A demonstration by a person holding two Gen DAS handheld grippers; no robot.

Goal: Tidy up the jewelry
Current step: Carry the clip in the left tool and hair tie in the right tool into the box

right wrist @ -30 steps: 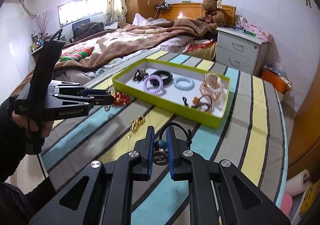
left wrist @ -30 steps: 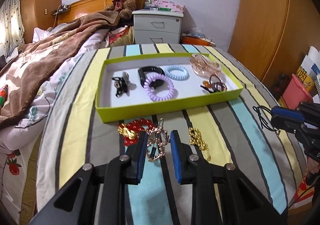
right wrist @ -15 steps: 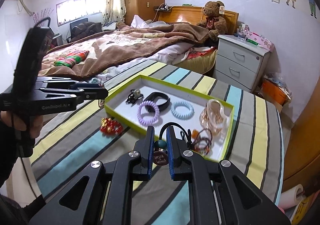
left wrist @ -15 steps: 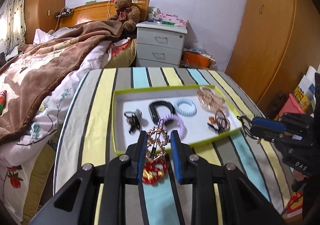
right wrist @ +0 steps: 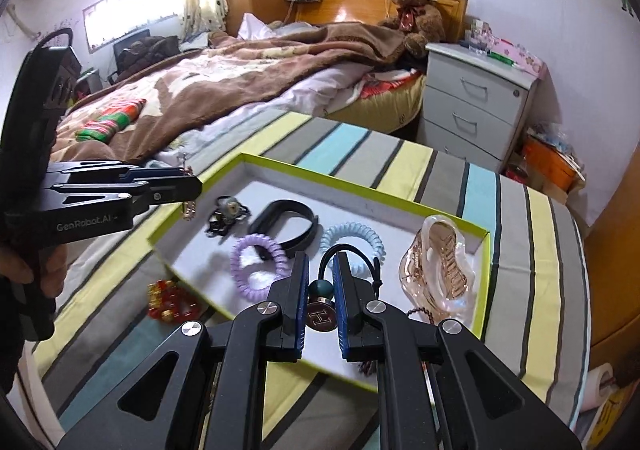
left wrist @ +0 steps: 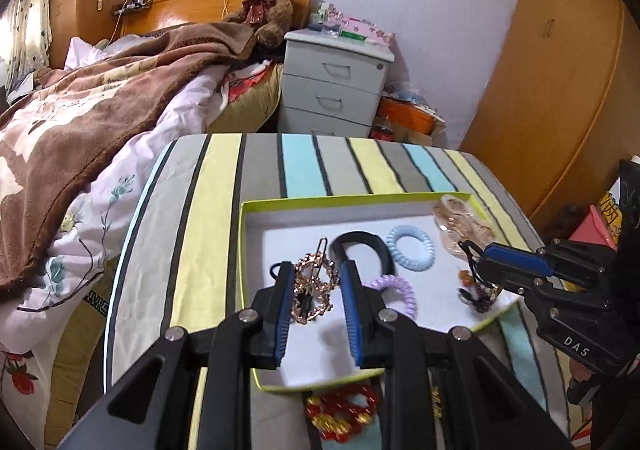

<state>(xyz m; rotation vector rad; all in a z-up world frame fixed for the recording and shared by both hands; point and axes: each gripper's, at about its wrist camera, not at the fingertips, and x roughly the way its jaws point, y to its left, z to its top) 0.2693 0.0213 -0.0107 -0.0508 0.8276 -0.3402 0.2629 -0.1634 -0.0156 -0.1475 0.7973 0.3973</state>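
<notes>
Both grippers hang over the green-rimmed tray (right wrist: 404,206) because each carries a piece bound for its white floor. The left gripper (left wrist: 314,286) is clamped on a rose-gold hair clip (left wrist: 314,282), pinched at its sides so it can drop flat, probably at the tray's open 7 o'clock corner. The right gripper (right wrist: 320,294) is closed on a black hair tie (right wrist: 352,254) by its teal bead and round charm, the loop dangling forward over the tray's 5 o'clock edge. Inside already lie a purple coil (right wrist: 256,266), a blue coil (right wrist: 354,238), a black band (right wrist: 284,218) and a clear claw clip (right wrist: 438,270) at 3 o'clock. A red-and-gold bracelet (right wrist: 170,300) waits on the striped cloth (right wrist: 536,250) just outside at 7 o'clock.
</notes>
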